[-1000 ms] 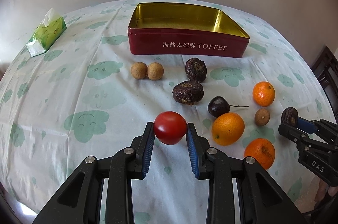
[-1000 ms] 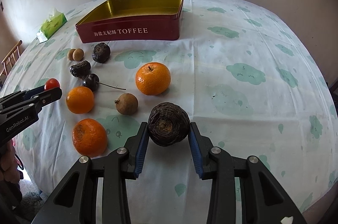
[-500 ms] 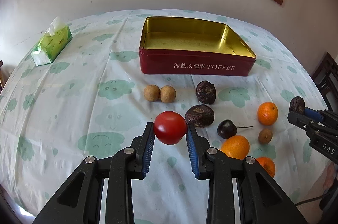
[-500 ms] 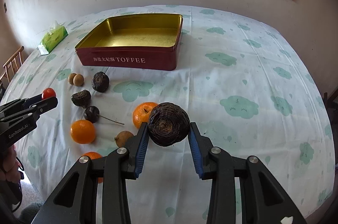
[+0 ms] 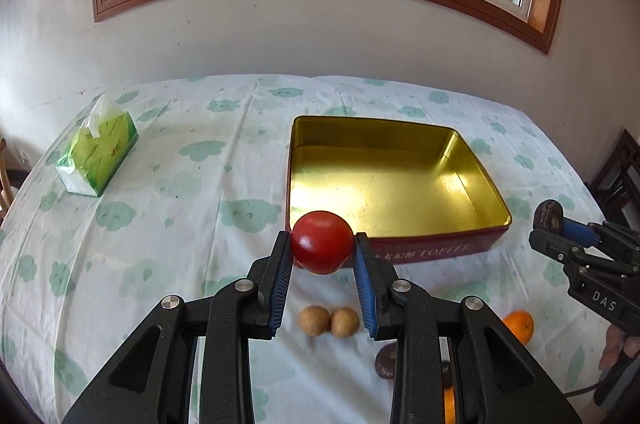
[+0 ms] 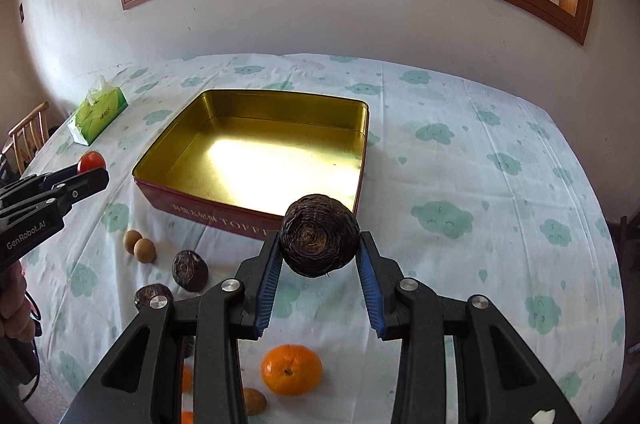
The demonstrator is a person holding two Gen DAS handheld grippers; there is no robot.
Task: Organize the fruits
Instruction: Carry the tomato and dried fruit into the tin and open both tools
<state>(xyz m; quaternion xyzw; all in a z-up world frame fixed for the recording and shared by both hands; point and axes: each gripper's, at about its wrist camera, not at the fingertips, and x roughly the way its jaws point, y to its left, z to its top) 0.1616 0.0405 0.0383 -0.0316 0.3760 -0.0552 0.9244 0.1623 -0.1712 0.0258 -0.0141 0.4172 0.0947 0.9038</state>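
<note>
My left gripper (image 5: 322,244) is shut on a red tomato (image 5: 322,240), held in the air just before the near left corner of the red toffee tin (image 5: 400,183). The tin's gold inside holds nothing. My right gripper (image 6: 319,240) is shut on a dark wrinkled fruit (image 6: 319,235), hanging over the tin's near right corner (image 6: 256,220). Each gripper shows in the other's view: the right gripper (image 5: 546,220) at the right edge, the left gripper (image 6: 94,167) at the left edge. On the cloth below lie two small brown fruits (image 5: 329,320), dark wrinkled fruits (image 6: 190,270) and oranges (image 6: 291,369).
A green tissue pack (image 5: 98,155) lies at the table's far left. The round table carries a white cloth with green cloud prints (image 6: 480,163). A wooden chair (image 6: 28,135) stands off the left side, a dark chair (image 5: 618,175) off the right. A wall with a window rises behind.
Both grippers have risen and moved forward toward the tin with their fruits still held. The loose fruits have slid down to the bottom of both views, and the tin's inside now shows fully.
</note>
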